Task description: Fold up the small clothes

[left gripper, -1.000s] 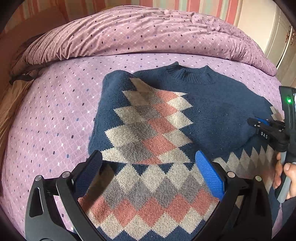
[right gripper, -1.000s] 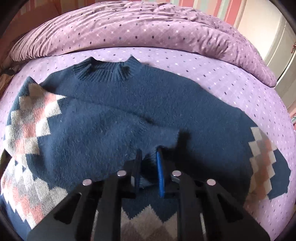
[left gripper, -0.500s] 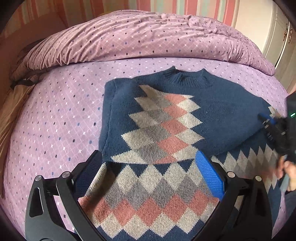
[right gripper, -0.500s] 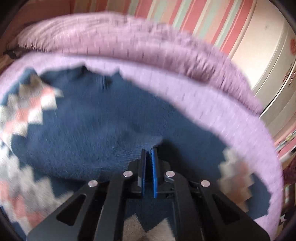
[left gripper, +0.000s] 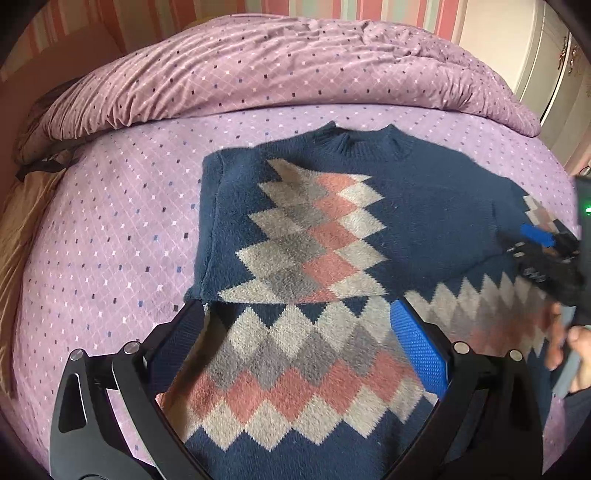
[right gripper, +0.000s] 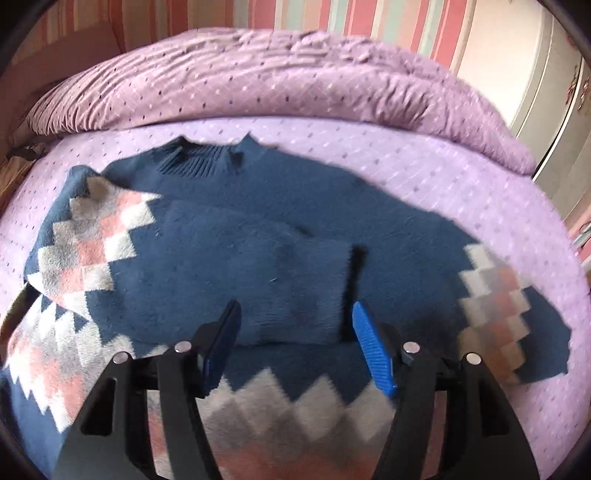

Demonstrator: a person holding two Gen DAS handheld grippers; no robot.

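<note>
A navy sweater (left gripper: 424, 206) with grey, pink and white diamonds lies flat on the bed, collar (right gripper: 207, 162) at the far side. One sleeve (left gripper: 314, 229) is folded across the chest, and its cuff (right gripper: 295, 306) lies just beyond my right gripper (right gripper: 295, 332). That gripper's jaws are opening, and the pads are not pressing on the cuff. The other sleeve (right gripper: 498, 302) stretches out to the right. My left gripper (left gripper: 295, 332) hovers open over the patterned hem (left gripper: 295, 387), holding nothing. The right gripper (left gripper: 535, 251) shows at the right edge of the left wrist view, held by a hand (left gripper: 580, 347).
The purple dotted sheet (left gripper: 110, 258) covers the bed. A rolled purple duvet (left gripper: 295, 62) lies along the far side, below a striped wall (right gripper: 351, 18). A white cupboard door (left gripper: 546, 55) stands at the far right. Brown fabric (left gripper: 18, 229) lies at the bed's left edge.
My right gripper was shut on the folded sleeve's cuff; it has let go and its jaws now stand apart behind the cuff. Both views have drawn back slightly from the sweater.
</note>
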